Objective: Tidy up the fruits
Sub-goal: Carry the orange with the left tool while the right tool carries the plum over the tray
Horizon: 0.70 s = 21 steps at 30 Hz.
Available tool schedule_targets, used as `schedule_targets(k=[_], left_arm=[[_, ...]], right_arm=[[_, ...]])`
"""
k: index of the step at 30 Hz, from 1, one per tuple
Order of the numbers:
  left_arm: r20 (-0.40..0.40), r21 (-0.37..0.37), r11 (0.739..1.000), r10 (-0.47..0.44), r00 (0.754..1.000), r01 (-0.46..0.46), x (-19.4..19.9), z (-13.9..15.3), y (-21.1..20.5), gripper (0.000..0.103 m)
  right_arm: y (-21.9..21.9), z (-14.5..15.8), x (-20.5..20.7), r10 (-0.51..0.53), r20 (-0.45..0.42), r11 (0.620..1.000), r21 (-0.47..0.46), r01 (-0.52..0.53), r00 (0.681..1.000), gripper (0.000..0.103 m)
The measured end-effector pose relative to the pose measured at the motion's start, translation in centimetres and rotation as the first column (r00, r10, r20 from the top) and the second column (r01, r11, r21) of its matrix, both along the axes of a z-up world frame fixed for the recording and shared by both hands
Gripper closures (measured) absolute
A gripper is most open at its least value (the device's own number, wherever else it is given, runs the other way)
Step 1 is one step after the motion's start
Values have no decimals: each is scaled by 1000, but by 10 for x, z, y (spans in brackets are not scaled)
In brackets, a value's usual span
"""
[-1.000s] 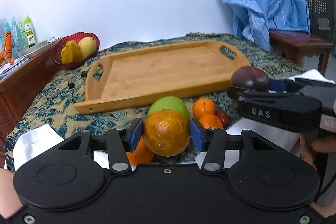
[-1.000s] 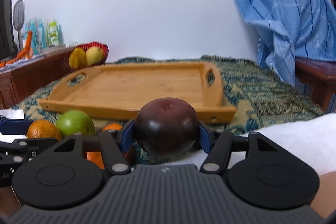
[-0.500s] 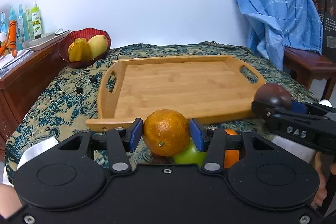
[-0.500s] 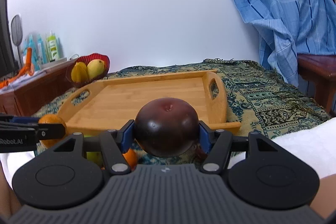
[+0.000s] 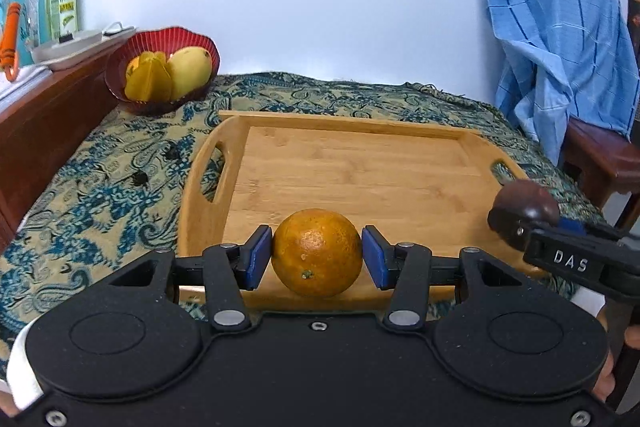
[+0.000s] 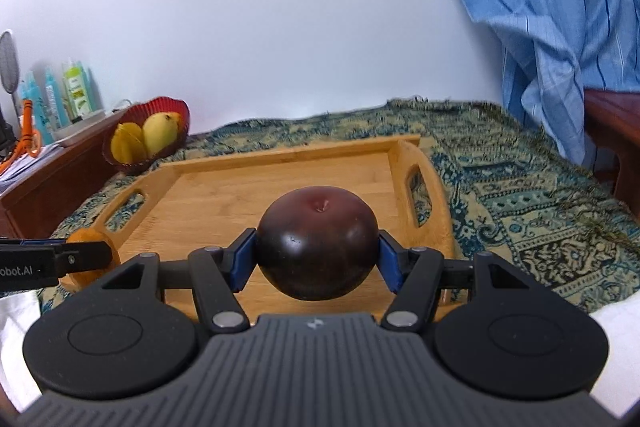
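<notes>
Orange [image 5: 316, 251] was pinched between blue pads of left tool [image 5: 317, 257], held above near edge of wooden tray [image 5: 352, 163]. Dark plum [image 6: 317, 242] was clamped in right tool [image 6: 316, 259], also over tray's near part. Beyond tray, patterned cloth [image 5: 120, 163] was seen on counter. Farther left of tools, red basket [image 5: 160, 67] with yellow fruit was noted. Blue towel [image 5: 560, 39] was draped far right.

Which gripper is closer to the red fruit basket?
Left. The left gripper, holding the orange, is at the tray's basket-side end; the right gripper with the dark plum is farther from the red basket.
</notes>
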<state>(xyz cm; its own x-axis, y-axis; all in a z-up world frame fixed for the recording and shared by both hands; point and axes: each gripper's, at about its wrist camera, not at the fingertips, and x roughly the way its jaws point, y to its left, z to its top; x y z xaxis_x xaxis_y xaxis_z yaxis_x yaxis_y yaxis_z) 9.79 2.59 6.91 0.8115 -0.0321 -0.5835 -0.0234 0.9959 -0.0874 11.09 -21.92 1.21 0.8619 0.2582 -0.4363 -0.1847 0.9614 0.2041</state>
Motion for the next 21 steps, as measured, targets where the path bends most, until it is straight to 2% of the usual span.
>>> schedule_targets(k=[10,21], left_arm=[[-34,4,1000,-18,999,19,35,-16,-6,56],[-37,1,1000,-19,999,19,89,-7,-9,56]], right_arm=[[6,-11,14,-12,-67,999,-34,9,998,39],[16,10,58,6,-15,999,-47,-7,1000,39]])
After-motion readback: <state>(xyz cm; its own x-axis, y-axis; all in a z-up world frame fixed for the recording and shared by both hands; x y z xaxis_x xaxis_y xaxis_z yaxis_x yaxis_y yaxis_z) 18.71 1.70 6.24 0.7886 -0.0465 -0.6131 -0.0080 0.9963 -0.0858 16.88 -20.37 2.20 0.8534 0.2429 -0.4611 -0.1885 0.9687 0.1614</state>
